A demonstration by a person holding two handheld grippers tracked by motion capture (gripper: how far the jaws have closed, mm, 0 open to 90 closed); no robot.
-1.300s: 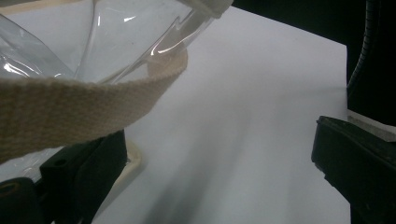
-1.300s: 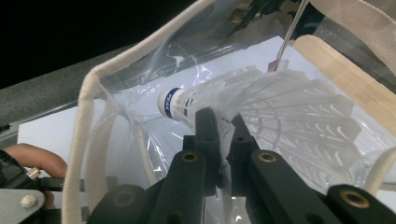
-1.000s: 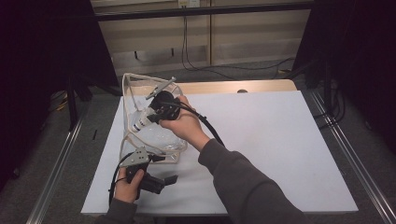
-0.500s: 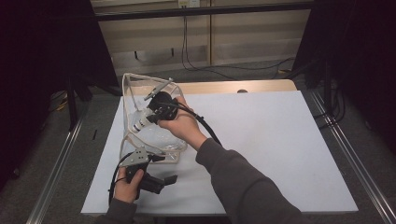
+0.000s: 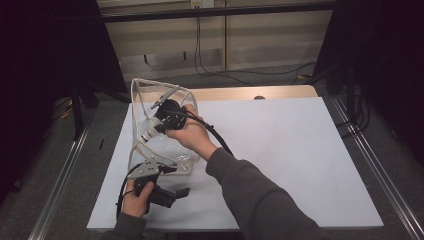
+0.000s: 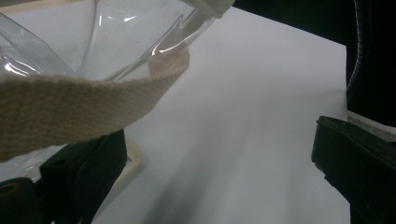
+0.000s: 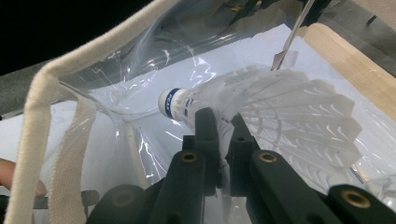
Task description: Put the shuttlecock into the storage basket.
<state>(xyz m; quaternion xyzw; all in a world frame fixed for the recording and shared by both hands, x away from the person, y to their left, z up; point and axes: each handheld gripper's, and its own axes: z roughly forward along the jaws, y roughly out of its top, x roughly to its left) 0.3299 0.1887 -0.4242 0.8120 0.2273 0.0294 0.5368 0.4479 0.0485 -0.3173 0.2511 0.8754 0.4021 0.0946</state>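
Note:
A clear plastic bag with cream webbing trim stands open at the left of the white table. My right gripper reaches into its mouth, shut on a white feather shuttlecock. In the right gripper view the jaws pinch the shuttlecock at the base of its feathers, cork with a blue band pointing away, inside the bag. My left gripper sits open at the bag's near corner. In the left gripper view a webbing strap lies across one jaw, with the bag behind it.
A wooden strip runs along the table's far edge. Metal rails flank the table on both sides. The right gripper's black cable trails over the person's forearm. Bare white tabletop stretches to the right of the bag.
My right gripper has edged slightly left and deeper into the bag with the shuttlecock. The left gripper has stayed where it was.

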